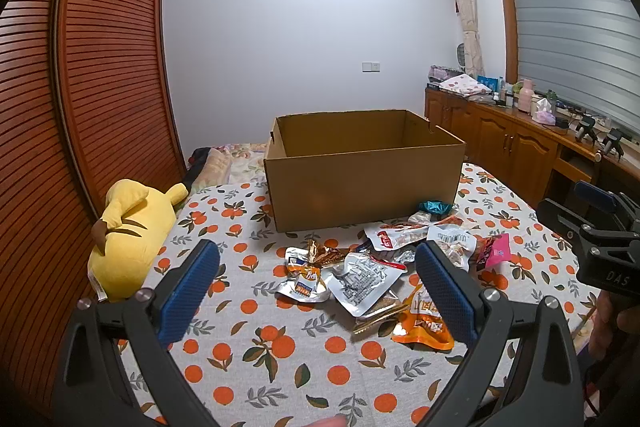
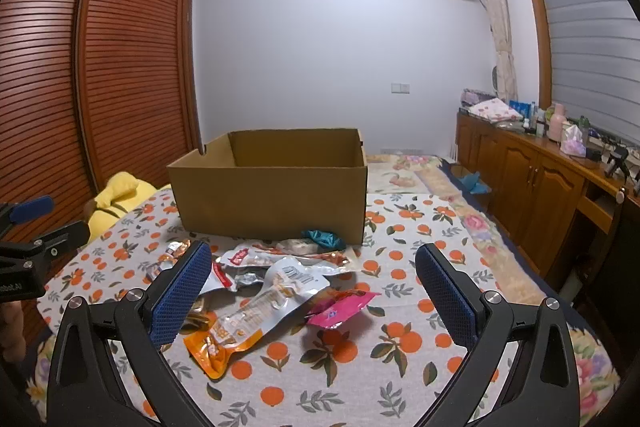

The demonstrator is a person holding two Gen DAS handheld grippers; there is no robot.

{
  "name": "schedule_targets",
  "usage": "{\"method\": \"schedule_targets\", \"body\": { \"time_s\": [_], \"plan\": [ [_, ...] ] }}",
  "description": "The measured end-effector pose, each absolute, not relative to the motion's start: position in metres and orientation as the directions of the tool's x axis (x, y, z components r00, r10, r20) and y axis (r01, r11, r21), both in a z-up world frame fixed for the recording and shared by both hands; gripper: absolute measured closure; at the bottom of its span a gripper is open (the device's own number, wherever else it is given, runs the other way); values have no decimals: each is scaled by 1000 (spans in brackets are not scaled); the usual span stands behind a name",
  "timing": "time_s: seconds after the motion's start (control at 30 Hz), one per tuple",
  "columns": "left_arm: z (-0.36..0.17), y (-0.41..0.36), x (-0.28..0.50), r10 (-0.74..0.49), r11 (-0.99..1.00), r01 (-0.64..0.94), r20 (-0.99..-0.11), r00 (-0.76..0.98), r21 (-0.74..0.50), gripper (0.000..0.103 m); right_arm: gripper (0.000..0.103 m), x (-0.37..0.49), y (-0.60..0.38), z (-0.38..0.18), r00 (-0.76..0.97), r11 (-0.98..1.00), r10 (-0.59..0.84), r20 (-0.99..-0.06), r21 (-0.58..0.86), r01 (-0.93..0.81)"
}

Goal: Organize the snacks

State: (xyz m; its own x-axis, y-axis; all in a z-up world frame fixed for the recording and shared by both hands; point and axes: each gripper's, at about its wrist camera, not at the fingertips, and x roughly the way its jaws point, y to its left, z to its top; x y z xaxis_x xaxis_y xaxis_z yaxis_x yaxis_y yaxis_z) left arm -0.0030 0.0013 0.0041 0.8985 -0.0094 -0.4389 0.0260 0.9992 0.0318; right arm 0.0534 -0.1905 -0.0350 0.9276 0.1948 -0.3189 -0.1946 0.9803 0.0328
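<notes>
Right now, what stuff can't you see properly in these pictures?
- Floor of the cardboard box: both views, hidden by its own front wall, so I cannot tell if snacks are inside.
- Packets at the bottom of the snack pile: both views, covered by upper packets.
- Orange packet: left wrist view, partly behind a blue finger pad.
- Packet print: too small to read.

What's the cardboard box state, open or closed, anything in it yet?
Open: the cardboard box has no lid or flaps over its top, and bare inner walls show. Floor is hidden, so contents cannot be told. Snack packets lie outside, in front.
</notes>
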Motion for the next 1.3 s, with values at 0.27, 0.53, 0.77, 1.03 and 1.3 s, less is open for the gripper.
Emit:
{"method": "schedule_targets", "body": {
  "time_s": [0.27,0.53,0.77,1.03,1.3],
  "plan": [
    [6,1,-4,-12,999,29,-438,899,32,4,0,52,-191,-35,928,980,194,-318,32,-194],
    [9,1,-4,-20,999,36,-436,900,29,4,0,52,-191,-36,927,980,196,-321,31,-197],
    [8,-1,-6,-29,998,48,-433,901,32,4,0,51,-191,-35,926,980,197,-321,31,-197],
    [1,-3,-3,-53,997,71,-447,893,22,4,0,51,-190,-36,925,980,196,-325,25,-199],
    [-12,-10,3,-95,994,113,-473,876,10,4,0,55,-196,-49,907,979,200,-371,29,-204]
  ]
}}
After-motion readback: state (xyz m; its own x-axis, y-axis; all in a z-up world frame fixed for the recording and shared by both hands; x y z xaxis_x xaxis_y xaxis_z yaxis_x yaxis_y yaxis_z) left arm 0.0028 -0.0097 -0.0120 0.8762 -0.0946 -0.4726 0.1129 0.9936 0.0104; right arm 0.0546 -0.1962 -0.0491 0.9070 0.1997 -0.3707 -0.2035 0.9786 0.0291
